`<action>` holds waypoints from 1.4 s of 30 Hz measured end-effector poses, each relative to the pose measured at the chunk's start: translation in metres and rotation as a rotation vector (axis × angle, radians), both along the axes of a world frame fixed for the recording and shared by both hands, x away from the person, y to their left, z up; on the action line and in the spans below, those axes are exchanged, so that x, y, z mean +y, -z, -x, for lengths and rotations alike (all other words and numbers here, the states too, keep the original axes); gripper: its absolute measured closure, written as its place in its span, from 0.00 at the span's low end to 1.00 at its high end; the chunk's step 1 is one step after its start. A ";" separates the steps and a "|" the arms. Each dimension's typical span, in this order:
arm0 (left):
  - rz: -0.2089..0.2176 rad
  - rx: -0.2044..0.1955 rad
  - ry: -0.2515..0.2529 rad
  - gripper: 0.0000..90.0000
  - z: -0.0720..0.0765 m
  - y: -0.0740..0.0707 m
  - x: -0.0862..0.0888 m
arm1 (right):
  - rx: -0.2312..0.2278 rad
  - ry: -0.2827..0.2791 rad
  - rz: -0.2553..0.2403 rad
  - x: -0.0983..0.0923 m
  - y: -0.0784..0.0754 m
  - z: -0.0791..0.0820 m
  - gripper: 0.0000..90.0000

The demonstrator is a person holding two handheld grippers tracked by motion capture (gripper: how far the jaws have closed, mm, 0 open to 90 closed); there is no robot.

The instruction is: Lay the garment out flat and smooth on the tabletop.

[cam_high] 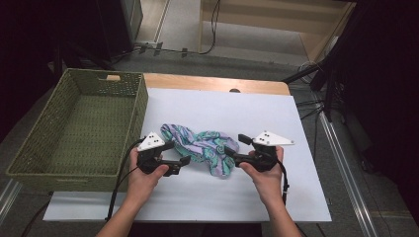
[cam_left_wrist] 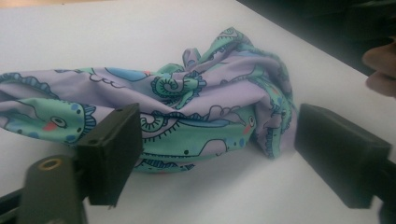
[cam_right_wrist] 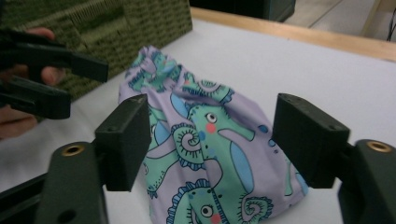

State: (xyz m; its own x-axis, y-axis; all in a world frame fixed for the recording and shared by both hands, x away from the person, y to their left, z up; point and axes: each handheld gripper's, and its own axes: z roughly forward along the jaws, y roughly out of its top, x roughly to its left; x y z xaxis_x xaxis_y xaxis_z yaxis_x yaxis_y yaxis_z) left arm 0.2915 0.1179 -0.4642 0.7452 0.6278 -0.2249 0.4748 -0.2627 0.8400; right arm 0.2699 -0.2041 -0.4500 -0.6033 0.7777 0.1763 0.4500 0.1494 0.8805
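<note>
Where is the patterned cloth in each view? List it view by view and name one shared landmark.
High view: the patterned cloth lies mid-table on the white sheet, between both grippers.
Left gripper view: it spreads across the middle, beyond the jaws.
Right gripper view: it lies centre, between the jaws.
Shared landmark: the white sheet under it.

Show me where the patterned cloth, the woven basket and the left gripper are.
patterned cloth (cam_high: 205, 145), high view, middle of the crumpled fabric.
woven basket (cam_high: 141, 106), high view, its right wall.
left gripper (cam_high: 183, 155), high view, midway between its fingertips.
</note>
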 end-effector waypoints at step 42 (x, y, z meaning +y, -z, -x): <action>-0.061 0.056 0.087 0.88 0.017 0.024 -0.007 | 0.043 0.431 -0.009 -0.140 0.027 0.028 0.96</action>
State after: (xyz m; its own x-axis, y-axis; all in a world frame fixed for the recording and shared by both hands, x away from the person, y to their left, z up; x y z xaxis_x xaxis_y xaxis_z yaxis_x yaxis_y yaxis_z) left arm 0.2743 0.1106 -0.4879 0.7846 0.5752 -0.2314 0.4941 -0.3546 0.7938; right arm 0.2416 -0.3443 -0.4765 -0.2152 0.9555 0.2020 0.5062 -0.0678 0.8598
